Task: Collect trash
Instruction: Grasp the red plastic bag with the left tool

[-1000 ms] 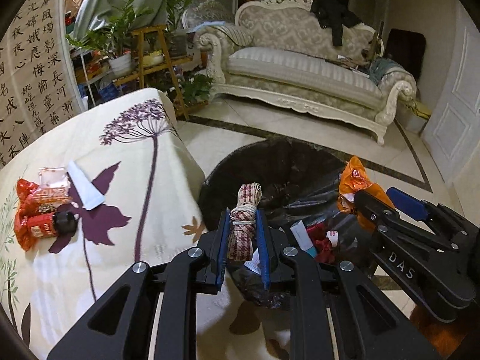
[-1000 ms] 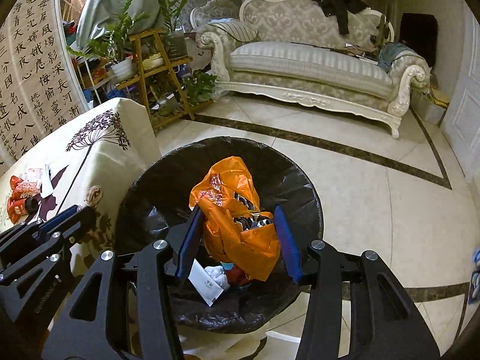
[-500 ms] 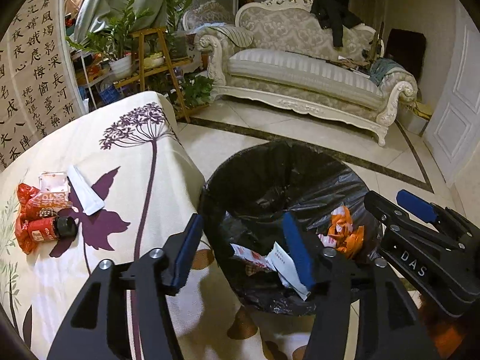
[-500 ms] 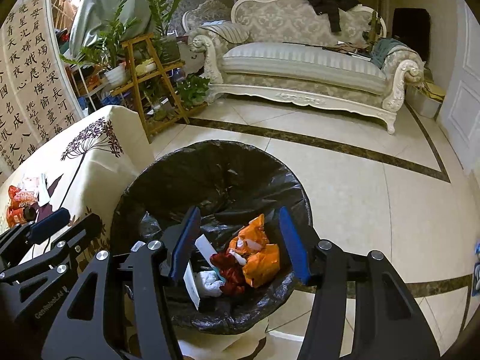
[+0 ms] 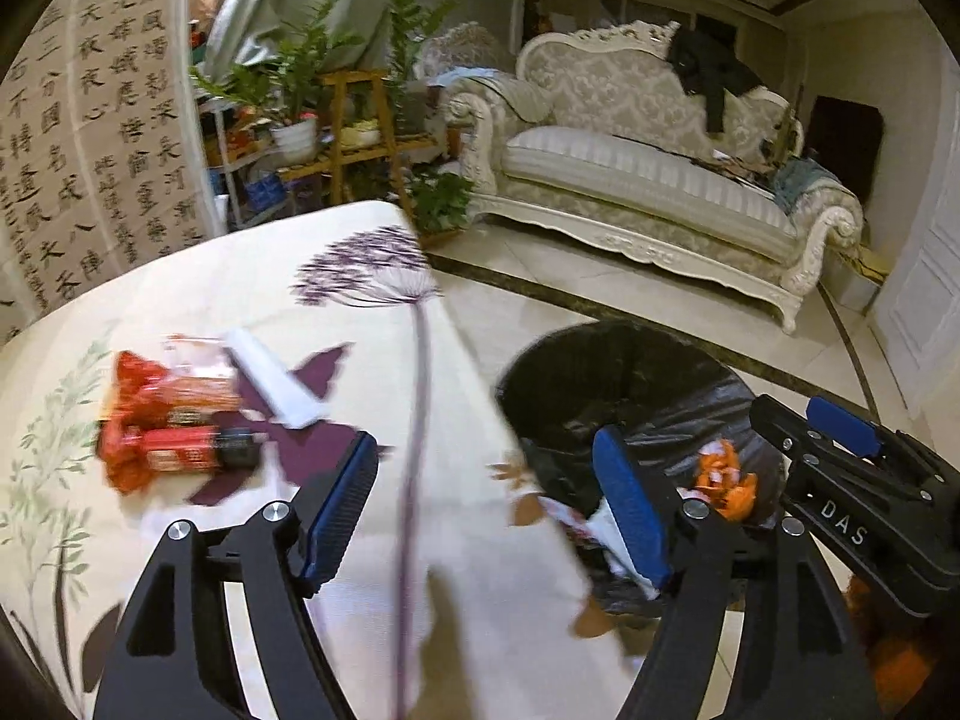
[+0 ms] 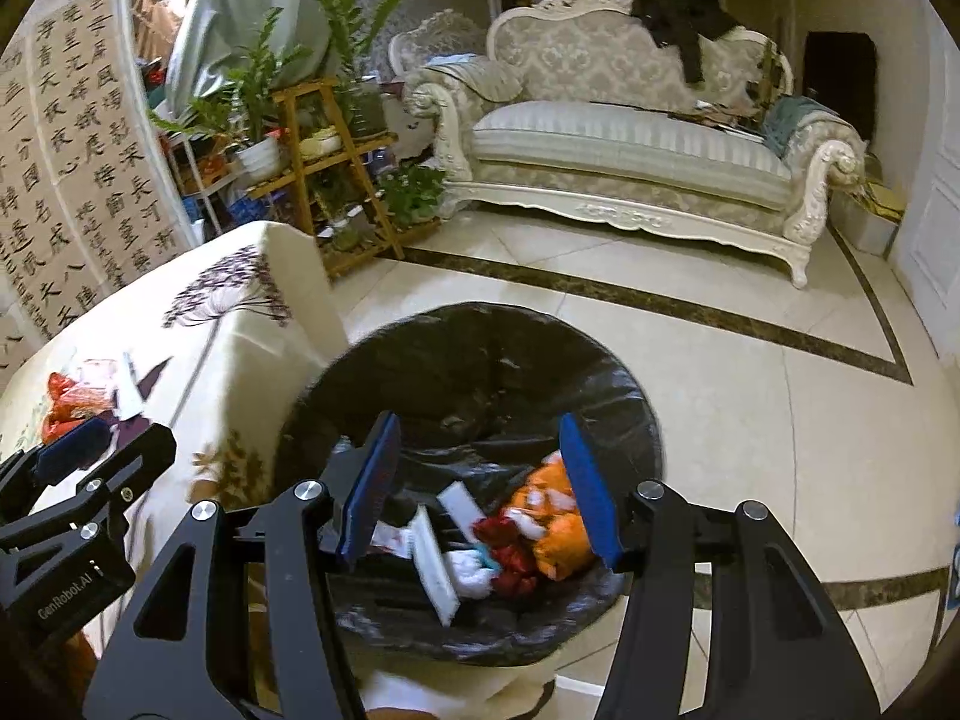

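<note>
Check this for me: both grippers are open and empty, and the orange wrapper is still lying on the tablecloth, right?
Not quite. Both the left gripper and right gripper are open and empty, but the orange wrapper lies inside the black-lined trash bin, not on the tablecloth, as the right wrist view shows.

Right gripper (image 6: 477, 483) gapes empty over trash bin (image 6: 636, 396); orange wrapper (image 6: 549, 516) inside.

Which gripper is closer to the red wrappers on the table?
Left. The left gripper hangs open over the table edge beside the red wrappers; the right gripper is open over the trash bin.
</note>
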Demonstrator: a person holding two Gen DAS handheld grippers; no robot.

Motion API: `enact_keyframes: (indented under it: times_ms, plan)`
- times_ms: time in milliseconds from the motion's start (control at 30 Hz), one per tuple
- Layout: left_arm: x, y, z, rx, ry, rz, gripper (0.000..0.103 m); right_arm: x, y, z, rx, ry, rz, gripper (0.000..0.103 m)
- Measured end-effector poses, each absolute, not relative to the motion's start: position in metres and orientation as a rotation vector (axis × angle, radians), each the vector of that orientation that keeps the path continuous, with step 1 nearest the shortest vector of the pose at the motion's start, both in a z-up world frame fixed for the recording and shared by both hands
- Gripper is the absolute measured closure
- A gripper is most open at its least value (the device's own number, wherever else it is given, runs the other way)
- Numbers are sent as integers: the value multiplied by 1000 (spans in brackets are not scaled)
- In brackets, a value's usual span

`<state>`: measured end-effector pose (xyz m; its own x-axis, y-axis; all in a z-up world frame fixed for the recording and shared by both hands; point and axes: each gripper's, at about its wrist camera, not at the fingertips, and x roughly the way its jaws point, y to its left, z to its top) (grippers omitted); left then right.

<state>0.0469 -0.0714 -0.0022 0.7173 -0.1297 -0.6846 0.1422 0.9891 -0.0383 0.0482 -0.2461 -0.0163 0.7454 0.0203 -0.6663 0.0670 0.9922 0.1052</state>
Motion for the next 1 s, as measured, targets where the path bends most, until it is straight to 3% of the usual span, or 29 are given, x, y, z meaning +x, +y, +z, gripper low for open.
enact_keyframes:
  times_ms: [700, 1000]
  plan:
    - [55, 89, -5, -72, 752, 184, 31, 73, -103, -5, -4, 745, 260, 49]
    - [81, 100, -16, -56, 795, 152, 52, 86, -85, -7, -18, 758, 288, 49]
